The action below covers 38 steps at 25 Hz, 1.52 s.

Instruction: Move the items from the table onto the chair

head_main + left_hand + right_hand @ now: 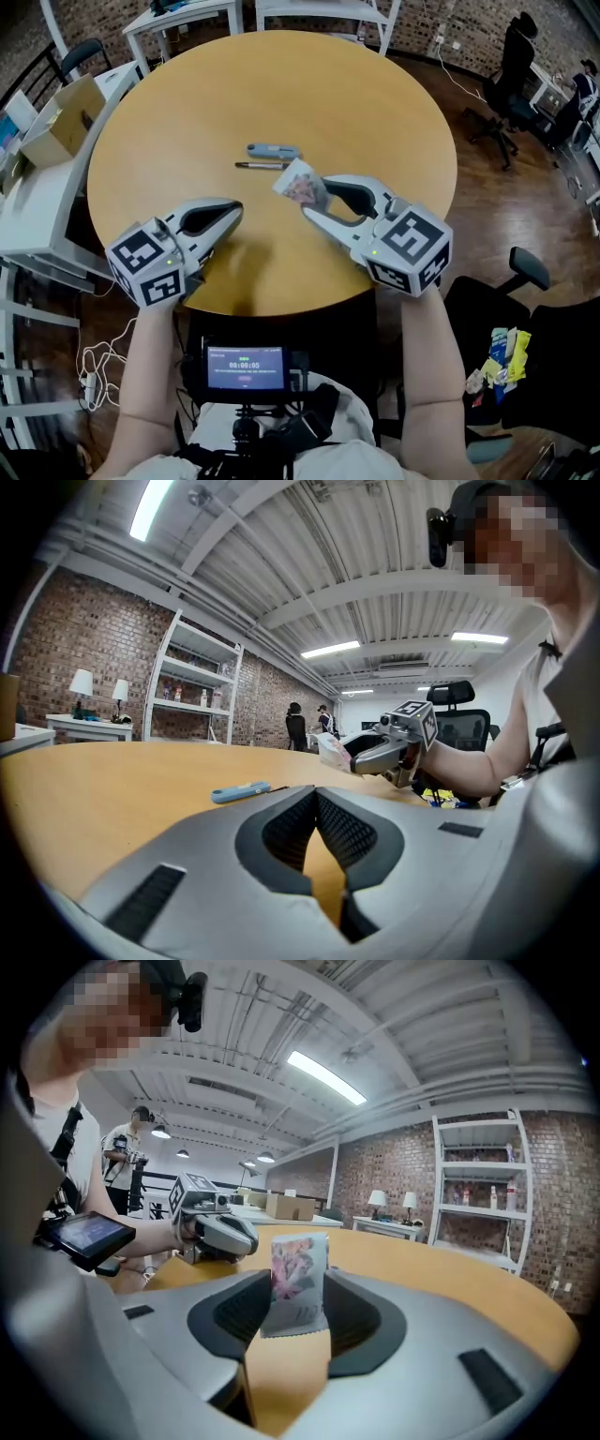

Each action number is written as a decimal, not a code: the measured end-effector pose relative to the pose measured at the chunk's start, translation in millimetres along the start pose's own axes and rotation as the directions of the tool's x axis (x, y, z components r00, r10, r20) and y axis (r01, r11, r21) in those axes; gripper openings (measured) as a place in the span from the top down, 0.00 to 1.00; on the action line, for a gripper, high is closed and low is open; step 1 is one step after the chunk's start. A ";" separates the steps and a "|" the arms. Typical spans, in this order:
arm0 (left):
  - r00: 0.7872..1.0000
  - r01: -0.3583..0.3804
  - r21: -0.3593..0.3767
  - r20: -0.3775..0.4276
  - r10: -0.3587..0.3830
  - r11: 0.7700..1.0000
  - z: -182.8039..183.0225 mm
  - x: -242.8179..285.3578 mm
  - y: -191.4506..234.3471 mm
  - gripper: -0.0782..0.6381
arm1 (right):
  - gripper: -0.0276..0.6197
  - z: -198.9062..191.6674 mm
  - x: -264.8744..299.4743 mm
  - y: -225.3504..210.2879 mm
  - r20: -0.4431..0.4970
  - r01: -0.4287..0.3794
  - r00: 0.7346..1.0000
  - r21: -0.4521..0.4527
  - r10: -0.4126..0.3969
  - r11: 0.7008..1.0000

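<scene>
A small flowered packet [302, 183] hangs just above the round wooden table [187, 103], and my right gripper [314, 202] is shut on it. In the right gripper view the packet [298, 1283] stands upright between the pads. Further back on the table lie a blue flat tool [273, 151] and a thin pen [260, 165]. My left gripper [234, 208] hovers over the table's near left part, shut with nothing in it. From the left gripper view the blue tool [240, 791] lies ahead, and the right gripper [361, 752] carries the packet [333, 747] to the right.
A black chair [530, 269] stands at the lower right, and several coloured snack packets [502, 356] lie beside it. A cardboard box [61, 117] sits on a white desk at the left. White tables stand behind, and office chairs [511, 56] at the far right.
</scene>
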<state>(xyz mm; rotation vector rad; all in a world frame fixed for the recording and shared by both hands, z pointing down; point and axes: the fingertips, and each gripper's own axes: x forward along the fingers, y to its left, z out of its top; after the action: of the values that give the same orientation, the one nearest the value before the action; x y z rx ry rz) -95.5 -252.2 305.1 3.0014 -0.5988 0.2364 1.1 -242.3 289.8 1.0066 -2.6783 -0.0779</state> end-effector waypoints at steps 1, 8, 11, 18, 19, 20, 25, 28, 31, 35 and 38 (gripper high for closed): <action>1.000 0.014 0.002 0.000 -0.014 1.000 0.4 5.4 -5.7 0.88 | 0.68 -1.8 -4.1 0.2 0.004 0.006 1.000 0.007 -0.006 1.000; 0.983 0.185 0.033 -0.008 -0.185 0.982 9.2 59.2 -76.7 0.88 | 0.68 -8.7 -36.4 -0.8 0.011 0.067 0.998 0.029 -0.067 0.997; 0.973 0.231 0.037 -0.013 -0.231 0.972 13.1 72.2 -92.7 0.88 | 0.68 -9.4 -55.7 -4.7 0.019 0.106 0.994 0.051 -0.107 0.993; 0.962 0.272 0.043 -0.021 -0.271 0.961 21.1 90.3 -119.4 0.88 | 0.68 -20.7 -106.1 -11.6 0.018 0.194 0.981 0.082 -0.196 0.978; 0.959 0.283 0.045 -0.023 -0.282 0.958 21.5 92.6 -123.4 0.88 | 0.68 -22.6 -112.4 -11.3 0.020 0.205 0.978 0.089 -0.207 0.975; 0.956 0.294 0.047 -0.024 -0.294 0.955 22.2 95.2 -127.7 0.88 | 0.68 -23.8 -118.9 -10.8 0.025 0.214 0.976 0.095 -0.217 0.972; 0.943 0.333 0.062 -0.024 -0.332 0.941 29.7 119.3 -153.3 0.88 | 0.68 -28.6 -159.5 -13.5 0.057 0.262 0.961 0.120 -0.270 0.958; 0.929 0.369 0.057 -0.039 -0.367 0.928 28.3 135.8 -175.2 0.88 | 0.68 -42.6 -187.7 -13.1 0.049 0.304 0.948 0.153 -0.315 0.940; 0.912 0.409 0.056 -0.044 -0.407 0.911 30.4 150.0 -194.4 0.88 | 0.68 -51.2 -215.5 -14.7 0.039 0.356 0.929 0.172 -0.368 0.918; 0.898 0.440 0.064 -0.051 -0.437 0.896 36.3 163.2 -216.3 0.88 | 0.68 -57.9 -246.3 -9.5 0.075 0.384 0.911 0.210 -0.406 0.899; 0.854 0.520 0.081 -0.056 -0.517 0.851 39.4 183.2 -249.9 0.88 | 0.68 -72.4 -277.2 -4.0 0.073 0.427 0.888 0.235 -0.454 0.873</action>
<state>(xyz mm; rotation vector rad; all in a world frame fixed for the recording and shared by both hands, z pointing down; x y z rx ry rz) 173.5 -94.7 286.3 3.0930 0.2490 0.2770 222.9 -61.0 292.4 1.7269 -2.5454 0.0587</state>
